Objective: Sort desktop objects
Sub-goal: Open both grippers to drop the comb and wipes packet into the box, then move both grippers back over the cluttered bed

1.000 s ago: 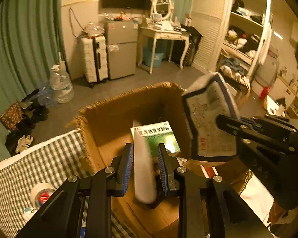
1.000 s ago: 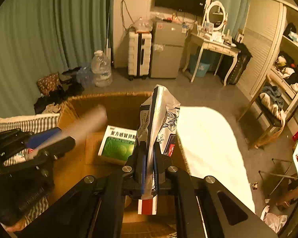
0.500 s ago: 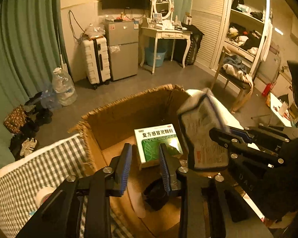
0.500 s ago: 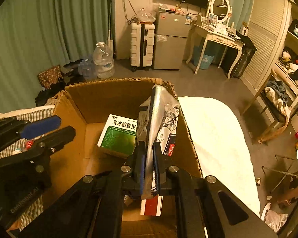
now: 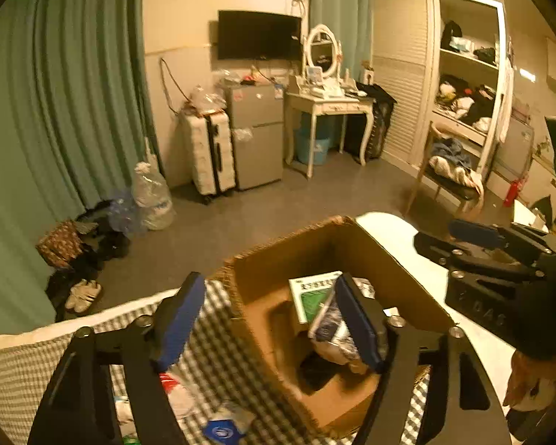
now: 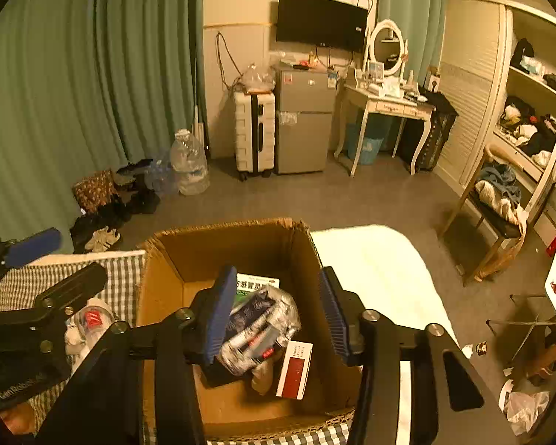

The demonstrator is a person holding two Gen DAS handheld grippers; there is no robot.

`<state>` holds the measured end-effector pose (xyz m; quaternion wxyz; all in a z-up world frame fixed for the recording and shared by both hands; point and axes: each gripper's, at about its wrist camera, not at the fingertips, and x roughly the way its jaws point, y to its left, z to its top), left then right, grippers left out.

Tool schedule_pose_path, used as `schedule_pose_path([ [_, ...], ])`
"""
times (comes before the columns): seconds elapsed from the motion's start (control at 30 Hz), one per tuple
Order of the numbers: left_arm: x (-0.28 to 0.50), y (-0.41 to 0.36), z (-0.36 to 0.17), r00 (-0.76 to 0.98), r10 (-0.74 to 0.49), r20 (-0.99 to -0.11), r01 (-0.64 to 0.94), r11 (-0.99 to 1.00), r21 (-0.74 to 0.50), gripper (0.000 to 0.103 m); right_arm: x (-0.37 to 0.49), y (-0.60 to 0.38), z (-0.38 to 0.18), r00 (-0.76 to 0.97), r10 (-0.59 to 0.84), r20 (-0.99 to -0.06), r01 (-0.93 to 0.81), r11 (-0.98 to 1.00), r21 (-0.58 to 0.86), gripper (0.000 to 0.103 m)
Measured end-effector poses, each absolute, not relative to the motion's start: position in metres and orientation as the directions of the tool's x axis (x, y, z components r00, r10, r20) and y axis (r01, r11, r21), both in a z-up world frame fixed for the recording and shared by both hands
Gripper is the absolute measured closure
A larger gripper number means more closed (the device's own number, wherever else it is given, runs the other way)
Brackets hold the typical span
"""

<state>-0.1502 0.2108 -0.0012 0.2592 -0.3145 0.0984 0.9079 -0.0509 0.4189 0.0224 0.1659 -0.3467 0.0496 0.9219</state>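
An open cardboard box (image 6: 166, 278) stands on the checked cloth (image 6: 126, 289); it also shows in the left wrist view (image 5: 400, 270). Inside lie a green medicine box (image 5: 311, 294), a crinkly foil packet (image 6: 259, 322), a red and white carton (image 6: 294, 369) and a pale stick-shaped thing (image 6: 261, 376). My right gripper (image 6: 274, 315) is open and empty above the box, over the packet. My left gripper (image 5: 268, 319) is open and empty over the box's left wall.
Loose items lie on the checked cloth left of the box: a tape roll (image 6: 92, 319), a blue-labelled packet (image 5: 222, 426) and white wrappers (image 5: 178, 393). A white cushion (image 6: 381, 270) lies right of the box. Beyond the table edge is the bedroom floor.
My right gripper opened and the foil packet dropped into the box. My left gripper, which released the pale stick earlier, opened wide. Both grippers rose and drew back.
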Motion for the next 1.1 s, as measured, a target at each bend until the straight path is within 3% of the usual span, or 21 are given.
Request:
schedule_pose_path([
  [0.13,-0.148,0.183,0.015,-0.709,0.380,-0.594,-0.484,-0.875,0.019,0.011,-0.049,0.404,0.039,-0.725,0.264,-0.637,-0.340,-0.940,-0.002,0.044],
  [0.27,-0.148,0.154,0.025,-0.730,0.350,-0.587,-0.444,-0.896,0.017,0.008,-0.049,0.382,0.053,-0.745,0.259,-0.615,-0.333,-0.943,0.007,0.035],
  [0.43,-0.147,0.114,0.032,-0.766,0.299,-0.569,-0.392,-0.919,0.045,0.002,-0.052,0.355,0.069,-0.769,0.240,-0.592,-0.305,-0.952,0.010,0.032],
  [0.57,-0.146,0.074,0.035,-0.785,0.258,-0.563,-0.345,-0.937,0.052,0.002,-0.055,0.333,0.073,-0.785,0.200,-0.587,-0.284,-0.957,0.055,0.019],
  [1.1,-0.161,-0.068,0.001,-0.804,0.102,-0.586,-0.169,-0.984,0.060,0.000,-0.099,0.211,0.033,-0.765,0.085,-0.638,-0.089,-0.996,-0.026,0.018],
])
